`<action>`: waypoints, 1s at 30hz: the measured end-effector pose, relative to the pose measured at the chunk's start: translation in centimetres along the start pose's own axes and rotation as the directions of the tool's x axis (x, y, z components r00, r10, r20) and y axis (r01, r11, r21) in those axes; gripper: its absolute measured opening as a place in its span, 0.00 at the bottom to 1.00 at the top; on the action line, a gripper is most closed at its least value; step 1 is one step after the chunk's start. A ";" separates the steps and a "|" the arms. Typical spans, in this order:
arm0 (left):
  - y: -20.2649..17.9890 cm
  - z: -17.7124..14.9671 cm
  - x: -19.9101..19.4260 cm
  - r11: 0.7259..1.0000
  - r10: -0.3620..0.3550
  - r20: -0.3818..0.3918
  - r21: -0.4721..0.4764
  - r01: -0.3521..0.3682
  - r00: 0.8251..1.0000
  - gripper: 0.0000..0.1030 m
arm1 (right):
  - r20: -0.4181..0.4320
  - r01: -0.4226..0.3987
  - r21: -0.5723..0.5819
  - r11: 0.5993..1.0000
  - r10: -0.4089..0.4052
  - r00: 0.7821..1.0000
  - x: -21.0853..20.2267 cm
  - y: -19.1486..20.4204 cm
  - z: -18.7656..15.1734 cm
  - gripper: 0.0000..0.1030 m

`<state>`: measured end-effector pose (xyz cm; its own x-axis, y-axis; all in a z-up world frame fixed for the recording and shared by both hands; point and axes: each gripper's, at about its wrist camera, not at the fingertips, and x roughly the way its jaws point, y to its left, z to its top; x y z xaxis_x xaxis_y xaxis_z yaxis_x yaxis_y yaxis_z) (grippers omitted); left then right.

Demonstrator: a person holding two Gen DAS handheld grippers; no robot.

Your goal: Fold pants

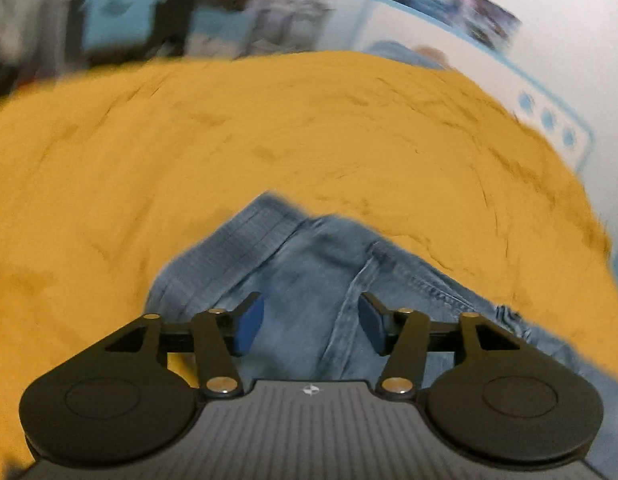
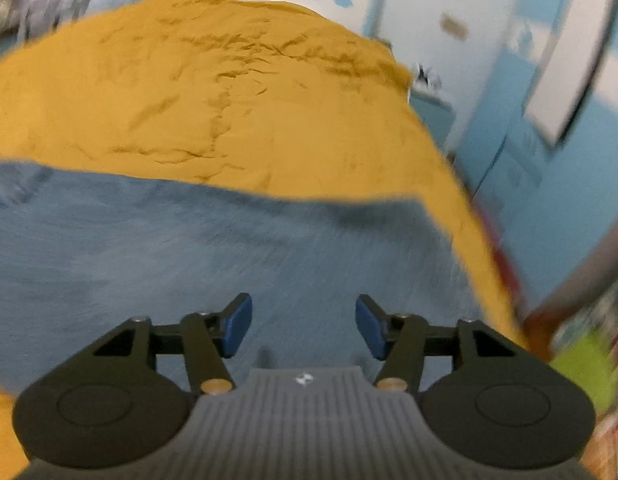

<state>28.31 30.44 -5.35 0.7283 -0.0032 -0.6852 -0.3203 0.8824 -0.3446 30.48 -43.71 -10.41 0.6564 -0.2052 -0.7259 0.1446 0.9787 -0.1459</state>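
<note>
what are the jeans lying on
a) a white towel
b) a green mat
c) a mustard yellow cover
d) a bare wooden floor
c: the blue jeans rest on a wrinkled mustard yellow cover that spreads out around them in both wrist views, with the left gripper and the right gripper open above the denim.

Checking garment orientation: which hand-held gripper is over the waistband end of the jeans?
The left hand-held gripper: ribbed waistband and seams of the jeans show there; the right sees plain denim.
</note>
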 end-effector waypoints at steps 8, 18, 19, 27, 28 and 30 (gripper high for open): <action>8.2 -3.4 1.4 0.903 -0.073 -0.032 -0.427 0.052 0.997 0.74 | 0.017 -0.141 0.484 0.864 0.152 0.988 -4.8 -4.3 -7.9 0.73; 8.3 -3.6 4.5 0.835 -0.075 -0.039 -0.549 0.041 0.996 0.75 | 0.145 -0.181 0.883 0.432 0.114 0.983 -4.3 -13.1 -14.3 0.75; 8.2 -3.6 4.7 0.836 -0.069 -0.040 -0.547 0.036 0.997 0.74 | 0.156 -0.187 0.894 0.408 0.108 0.982 -3.7 -13.4 -14.5 0.74; 6.7 -3.6 5.4 0.850 0.007 -0.032 -0.526 -0.023 0.999 0.38 | 0.200 -0.203 0.915 0.350 0.046 0.979 0.8 -14.6 -14.2 0.30; 6.5 -3.5 5.1 0.852 0.021 -0.029 -0.523 -0.033 0.999 0.33 | 0.200 -0.201 0.922 0.331 0.039 0.979 0.9 -14.9 -14.5 0.15; 5.8 -2.9 4.4 0.865 0.043 -0.017 -0.500 -0.045 0.999 0.26 | 0.217 -0.217 0.921 0.324 0.039 0.975 1.4 -15.7 -13.7 0.06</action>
<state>27.94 34.13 -12.25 0.7037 0.0266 -0.7100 -0.6128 0.5283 -0.5877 18.94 -59.27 -18.36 0.8064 -0.1640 -0.5682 0.5859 0.3530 0.7295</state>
